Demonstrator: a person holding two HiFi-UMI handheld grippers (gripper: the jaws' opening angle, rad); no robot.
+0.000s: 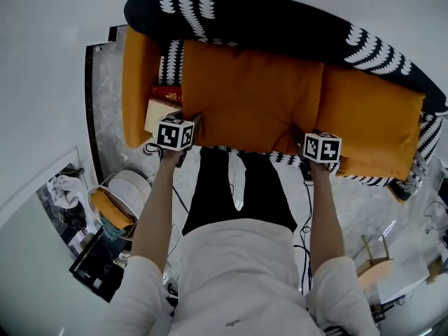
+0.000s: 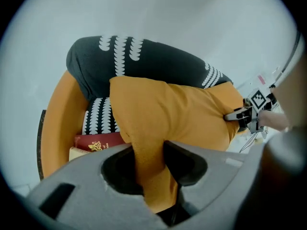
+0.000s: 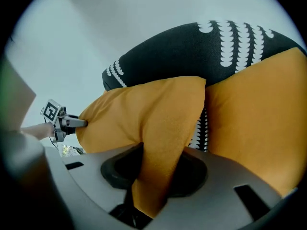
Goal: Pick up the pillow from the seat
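Orange pillow clamped in fingers of left gripper, right gripper (tips buried in fabric); book half-hidden.

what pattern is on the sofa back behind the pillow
The sofa back is black with rows of white scallop marks, clearest in the right gripper view.

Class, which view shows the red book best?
Left gripper view: the red book shows its cover and gold emblem close up. Head view shows only a small red sliver; right gripper view shows none of it.
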